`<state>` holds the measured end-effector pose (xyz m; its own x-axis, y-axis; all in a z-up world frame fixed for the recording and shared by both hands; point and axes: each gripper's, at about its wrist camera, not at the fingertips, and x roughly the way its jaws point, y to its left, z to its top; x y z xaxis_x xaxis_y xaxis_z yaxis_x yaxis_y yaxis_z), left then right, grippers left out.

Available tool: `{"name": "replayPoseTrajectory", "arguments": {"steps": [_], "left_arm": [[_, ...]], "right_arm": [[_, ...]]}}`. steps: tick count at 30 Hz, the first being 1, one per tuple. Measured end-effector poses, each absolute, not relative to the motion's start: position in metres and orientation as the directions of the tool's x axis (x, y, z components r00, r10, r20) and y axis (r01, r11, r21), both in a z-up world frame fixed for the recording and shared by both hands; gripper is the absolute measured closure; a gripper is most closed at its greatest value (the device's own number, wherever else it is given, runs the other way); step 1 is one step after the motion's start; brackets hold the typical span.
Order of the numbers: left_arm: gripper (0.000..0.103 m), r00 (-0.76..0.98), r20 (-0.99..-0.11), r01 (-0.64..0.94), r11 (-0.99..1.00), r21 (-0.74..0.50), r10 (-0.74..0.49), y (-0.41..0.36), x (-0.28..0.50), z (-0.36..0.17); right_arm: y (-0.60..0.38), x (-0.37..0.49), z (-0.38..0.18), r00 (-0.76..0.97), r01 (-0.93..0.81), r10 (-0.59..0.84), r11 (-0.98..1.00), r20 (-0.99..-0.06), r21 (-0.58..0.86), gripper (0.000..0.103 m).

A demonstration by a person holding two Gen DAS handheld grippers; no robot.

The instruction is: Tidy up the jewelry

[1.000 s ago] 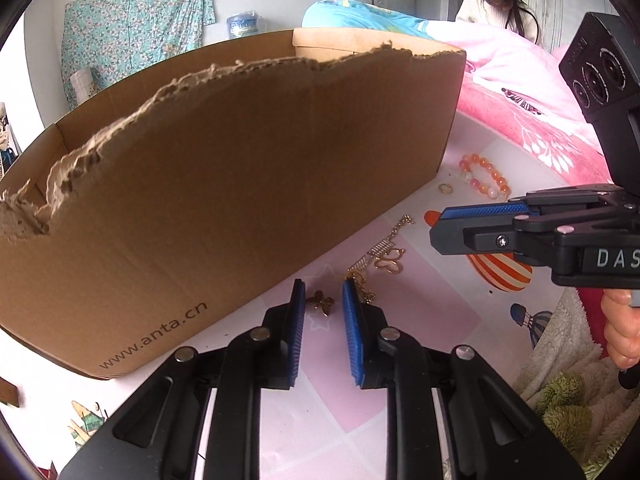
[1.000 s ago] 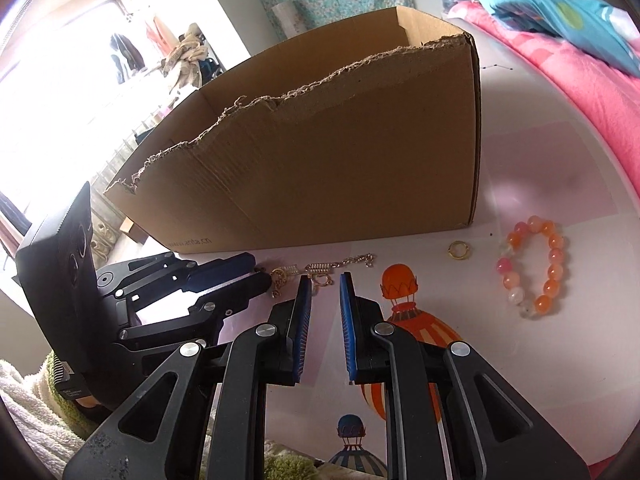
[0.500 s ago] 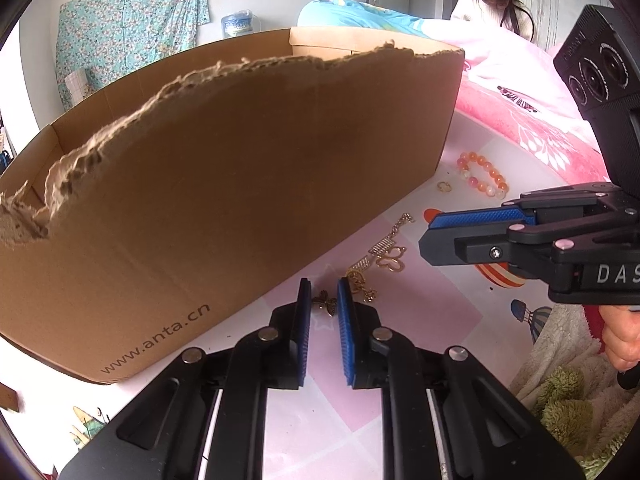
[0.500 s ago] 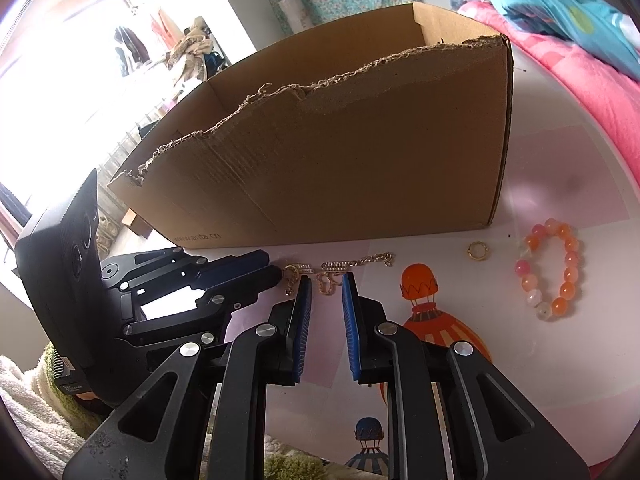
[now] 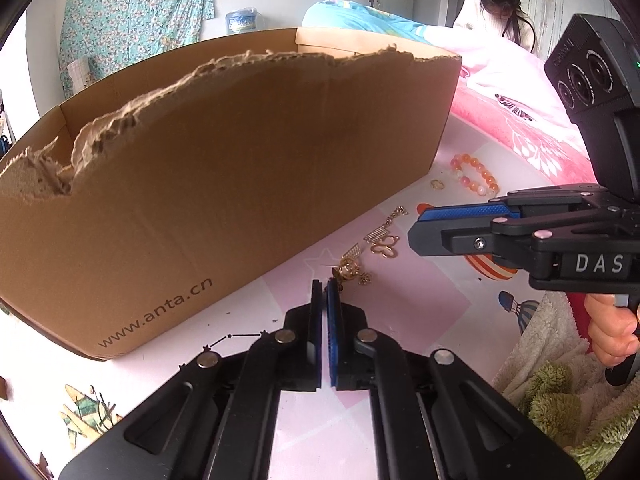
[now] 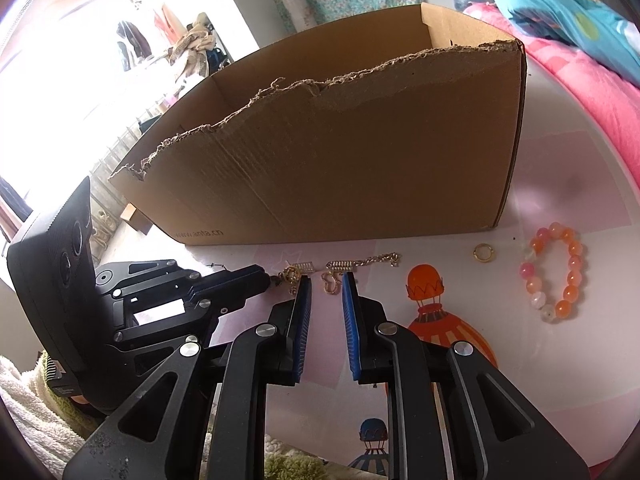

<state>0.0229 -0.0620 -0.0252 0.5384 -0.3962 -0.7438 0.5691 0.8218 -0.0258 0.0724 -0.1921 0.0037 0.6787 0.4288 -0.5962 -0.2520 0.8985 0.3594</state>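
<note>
Both fingers of the left gripper (image 5: 324, 286) look clenched; whether they pinch the gold chain (image 5: 352, 268) is unclear.

Right claw (image 6: 326, 296) parted over gold chain (image 6: 362, 263) — cardboard box (image 6: 360, 168) behind

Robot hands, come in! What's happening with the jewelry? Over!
Left gripper jaws shut at gold chain, grip unclear. Right gripper jaws open over chain. Bead bracelet, ring outside cardboard box.

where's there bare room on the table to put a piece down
Free: the pink patch between the cardboard box and the beaded bracelet, and the surface right of the balloon print. Crowded: the strip by the gold chain, where both grippers work.
</note>
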Motion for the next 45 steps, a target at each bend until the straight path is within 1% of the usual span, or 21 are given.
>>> {"name": "replayPoseTrajectory", "arguments": {"steps": [4, 8, 9, 12, 20, 24, 34, 39, 42, 45], "left_arm": [[0.1, 0.546, -0.739, 0.579, 0.815, -0.007, -0.394, -0.063, 0.018, -0.024], [0.093, 0.56, -0.738, 0.593, 0.804, 0.039, -0.377, -0.069, 0.017, -0.026], [0.089, 0.56, -0.738, 0.596, 0.802, 0.041, -0.378, -0.07, 0.018, -0.025], [0.084, 0.555, -0.739, 0.601, 0.799, 0.037, -0.383, -0.073, 0.021, -0.025], [0.085, 0.554, -0.74, 0.609, 0.792, 0.047, -0.382, -0.08, 0.027, -0.026], [0.096, 0.551, -0.743, 0.621, 0.782, 0.062, -0.379, -0.084, 0.026, -0.025], [0.096, 0.545, -0.75, 0.594, 0.804, 0.031, -0.374, -0.074, 0.023, -0.025], [0.096, 0.551, -0.751, 0.574, 0.819, 0.024, -0.364, -0.065, 0.021, -0.025], [0.096, 0.556, -0.749, 0.559, 0.829, 0.015, -0.361, -0.059, 0.021, -0.024], [0.096, 0.557, -0.749, 0.552, 0.834, 0.011, -0.359, -0.057, 0.021, -0.024]], "right_arm": [[-0.189, 0.075, 0.004, 0.674, -0.258, 0.433, 0.897, -0.598, 0.359, 0.086], [-0.189, 0.076, 0.004, 0.67, -0.26, 0.432, 0.898, -0.604, 0.354, 0.086], [-0.189, 0.076, 0.005, 0.67, -0.261, 0.432, 0.898, -0.604, 0.354, 0.086], [-0.19, 0.076, 0.005, 0.671, -0.259, 0.431, 0.899, -0.603, 0.354, 0.086], [-0.194, 0.077, 0.004, 0.675, -0.249, 0.429, 0.898, -0.6, 0.362, 0.086], [-0.198, 0.075, 0.003, 0.68, -0.248, 0.43, 0.897, -0.594, 0.366, 0.086], [-0.201, 0.069, 0.004, 0.688, -0.251, 0.43, 0.897, -0.585, 0.364, 0.086], [-0.193, 0.067, 0.003, 0.686, -0.271, 0.419, 0.906, -0.595, 0.326, 0.086], [-0.187, 0.068, 0.004, 0.689, -0.277, 0.402, 0.915, -0.603, 0.293, 0.081], [-0.185, 0.07, 0.003, 0.693, -0.278, 0.376, 0.927, -0.615, 0.253, 0.079]]}}
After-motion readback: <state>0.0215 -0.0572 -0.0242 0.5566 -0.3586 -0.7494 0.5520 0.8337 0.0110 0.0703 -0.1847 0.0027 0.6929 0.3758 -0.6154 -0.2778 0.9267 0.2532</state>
